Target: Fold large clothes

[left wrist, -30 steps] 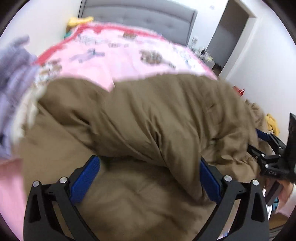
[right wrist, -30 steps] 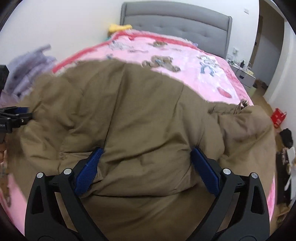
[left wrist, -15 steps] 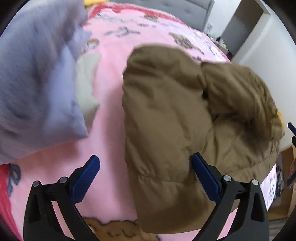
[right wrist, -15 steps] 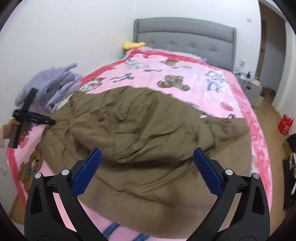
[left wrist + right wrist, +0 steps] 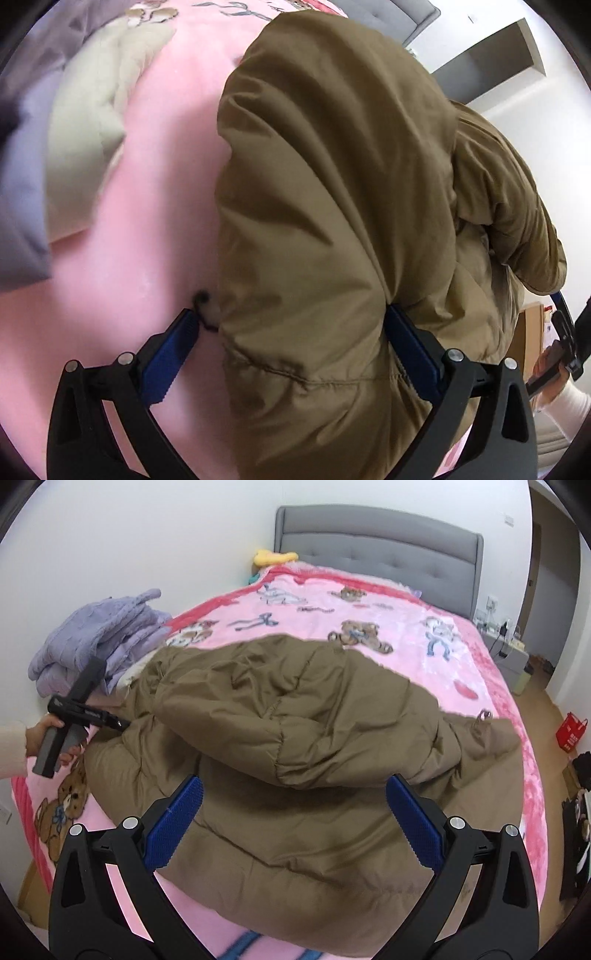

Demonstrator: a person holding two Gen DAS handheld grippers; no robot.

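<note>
A large olive-brown padded coat (image 5: 295, 738) lies spread across the foot of a bed with a pink teddy-bear blanket (image 5: 369, 602). Its upper part is folded over the lower part. My left gripper (image 5: 291, 332) is open, low at the coat's left edge, with a bulging fold (image 5: 314, 221) between its blue pads. It also shows in the right wrist view (image 5: 122, 723), touching the coat's left side. My right gripper (image 5: 293, 801) is open and empty, held back above the coat's near part. It shows at the far right edge of the left wrist view (image 5: 557, 299).
Folded lilac clothes (image 5: 99, 635) and a beige garment (image 5: 88, 122) lie at the bed's left side by the wall. A yellow soft toy (image 5: 273, 557) sits by the grey headboard (image 5: 376, 539). A red bag (image 5: 570, 731) stands on the floor at right.
The right gripper has pulled back from the coat and now hangs above it. The left gripper swung out to the left and has come in low against the coat's left edge.
</note>
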